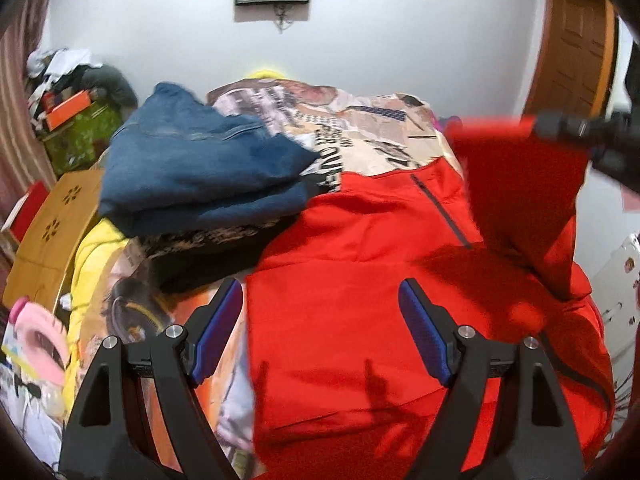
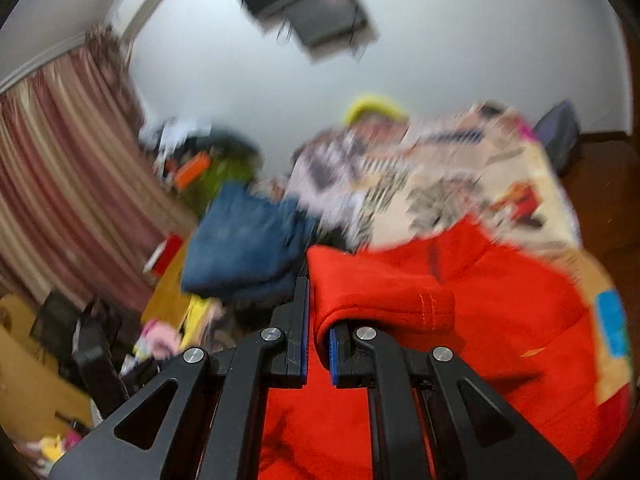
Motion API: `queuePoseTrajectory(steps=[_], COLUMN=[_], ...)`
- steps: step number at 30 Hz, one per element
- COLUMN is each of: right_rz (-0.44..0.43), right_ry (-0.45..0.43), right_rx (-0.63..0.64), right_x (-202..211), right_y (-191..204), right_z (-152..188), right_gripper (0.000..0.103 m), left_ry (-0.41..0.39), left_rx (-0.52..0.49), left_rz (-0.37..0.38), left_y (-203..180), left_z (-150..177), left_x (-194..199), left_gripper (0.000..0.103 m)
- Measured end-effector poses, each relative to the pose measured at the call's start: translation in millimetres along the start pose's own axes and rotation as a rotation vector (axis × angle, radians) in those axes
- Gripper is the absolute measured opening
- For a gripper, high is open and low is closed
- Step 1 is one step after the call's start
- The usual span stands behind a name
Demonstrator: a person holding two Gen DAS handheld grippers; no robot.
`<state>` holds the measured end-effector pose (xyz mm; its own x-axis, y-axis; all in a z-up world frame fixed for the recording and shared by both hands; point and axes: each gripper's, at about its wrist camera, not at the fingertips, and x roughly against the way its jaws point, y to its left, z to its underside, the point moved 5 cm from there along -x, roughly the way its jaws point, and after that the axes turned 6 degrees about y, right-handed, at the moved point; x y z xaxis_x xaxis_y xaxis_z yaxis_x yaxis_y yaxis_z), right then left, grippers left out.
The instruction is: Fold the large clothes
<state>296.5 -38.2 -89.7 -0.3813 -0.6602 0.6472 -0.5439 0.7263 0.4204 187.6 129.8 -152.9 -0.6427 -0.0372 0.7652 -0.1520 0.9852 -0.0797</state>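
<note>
A large red jacket (image 1: 360, 280) lies spread on the bed, its dark zip running up the chest. My left gripper (image 1: 320, 312) is open and empty, hovering just above the jacket's lower left part. My right gripper (image 2: 318, 328) is shut on a red sleeve (image 2: 380, 292) of the jacket and holds it lifted. In the left wrist view that gripper (image 1: 580, 132) shows at the upper right with the sleeve (image 1: 520, 184) hanging from it over the jacket's right side. The right wrist view is blurred.
A stack of folded blue jeans (image 1: 200, 168) on dark clothes sits on the bed's left part, next to the jacket. The printed bedsheet (image 1: 360, 128) runs to the far wall. A yellow garment (image 1: 92, 256), a wooden board (image 1: 52, 232) and clutter lie left.
</note>
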Motion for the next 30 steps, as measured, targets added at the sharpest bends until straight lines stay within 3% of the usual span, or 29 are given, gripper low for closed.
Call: queuePoseTrajectory(steps=[10, 15, 18, 23, 26, 28, 30], right_rz=[-0.010, 0.010, 0.004, 0.048, 0.104, 0.145, 0.190], right_ry=[0.456, 0.646, 0.625, 0.479, 0.350, 0.256, 0.187], right_rx=[0.105, 0.068, 0.050, 0.080, 0.106, 0.110, 0.103], right_x=[-108, -123, -113, -72, -41, -15, 5], right_y=[29, 19, 15, 13, 5, -5, -18], right_z=[91, 118, 113, 85, 65, 53, 45], right_gripper=[0.007, 0.007, 0.007, 0.013, 0.040, 0.049, 0.050], left_ry=[0.062, 0.085, 0.091, 0.109, 0.126, 0.136, 0.157], left_rx=[0.071, 0.064, 0.052, 0.018, -0.040, -0.083, -0.127], left_rz=[-0.011, -0.005, 0.012, 0.030, 0.023, 0.023, 0.033], left_y=[37, 33, 25, 7, -9, -21, -34], left_z=[32, 41, 41, 36, 32, 30, 30], left_x=[-5, -8, -9, -15, -21, -26, -33], left_gripper=[0.080, 0.080, 0.080, 0.080, 0.080, 0.080, 0.080])
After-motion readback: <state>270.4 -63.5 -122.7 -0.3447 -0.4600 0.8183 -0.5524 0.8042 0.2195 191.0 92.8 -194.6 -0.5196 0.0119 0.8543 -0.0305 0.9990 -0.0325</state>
